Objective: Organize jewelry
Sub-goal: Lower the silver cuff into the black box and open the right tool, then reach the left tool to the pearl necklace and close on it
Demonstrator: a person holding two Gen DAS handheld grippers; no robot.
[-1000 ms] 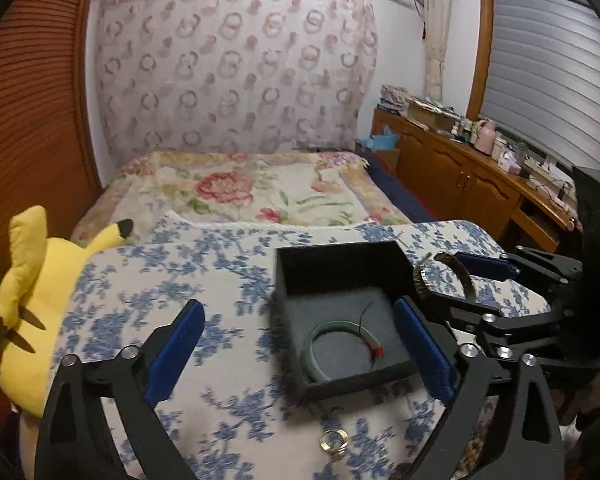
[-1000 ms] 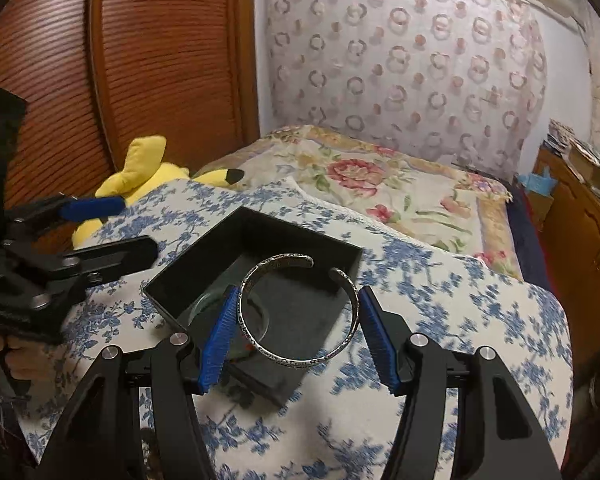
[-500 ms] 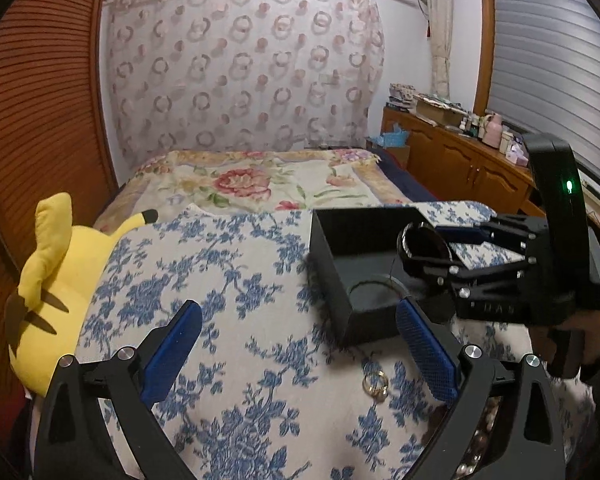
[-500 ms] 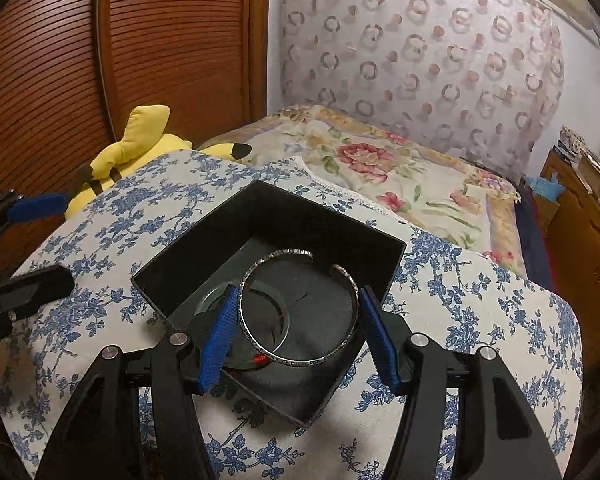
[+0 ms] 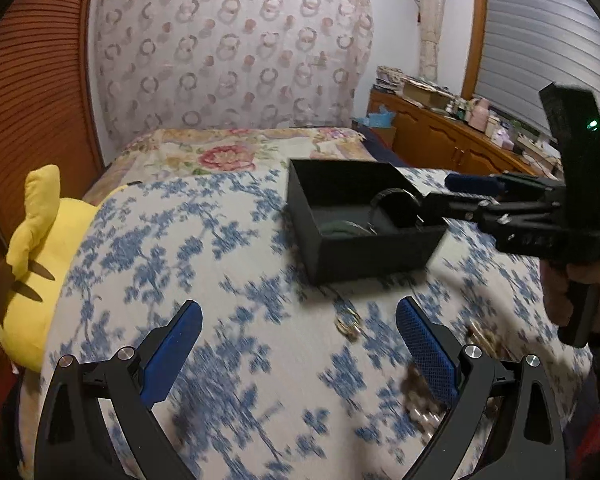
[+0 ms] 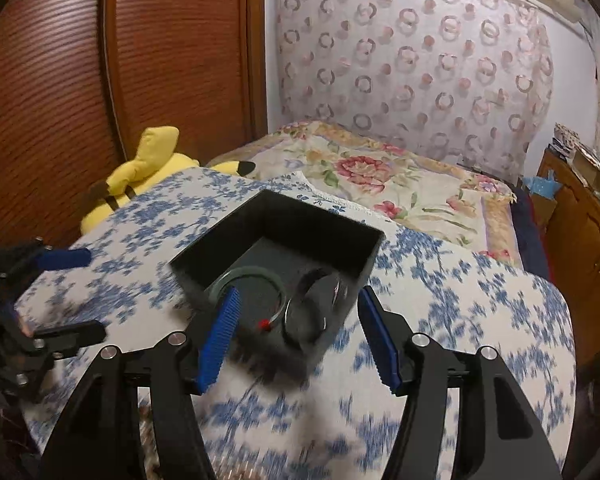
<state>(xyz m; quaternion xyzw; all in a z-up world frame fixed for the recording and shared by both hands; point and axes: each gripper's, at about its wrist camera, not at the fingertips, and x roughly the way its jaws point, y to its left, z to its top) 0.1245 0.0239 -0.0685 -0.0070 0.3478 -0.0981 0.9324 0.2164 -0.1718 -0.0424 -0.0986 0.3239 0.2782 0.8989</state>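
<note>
A black open box sits on the blue-flowered cloth. Inside lie a green bangle with a red thread and a silver cuff bangle, which is blurred, tilted on edge and free of both pads. My right gripper stands open over the box's near corner, held by a hand. My left gripper is open and empty above the cloth, in front of the box. A gold ring lies on the cloth between its fingers.
A heap of beads and small jewelry lies beside the left gripper's right finger. A yellow plush toy sits at the cloth's left edge. Behind are a floral bed, a wooden sliding door and a cabinet.
The silver bangle, held across the right gripper's pads before, is now loose in the box. The left gripper has drawn back and down from the box toward the gold ring.
</note>
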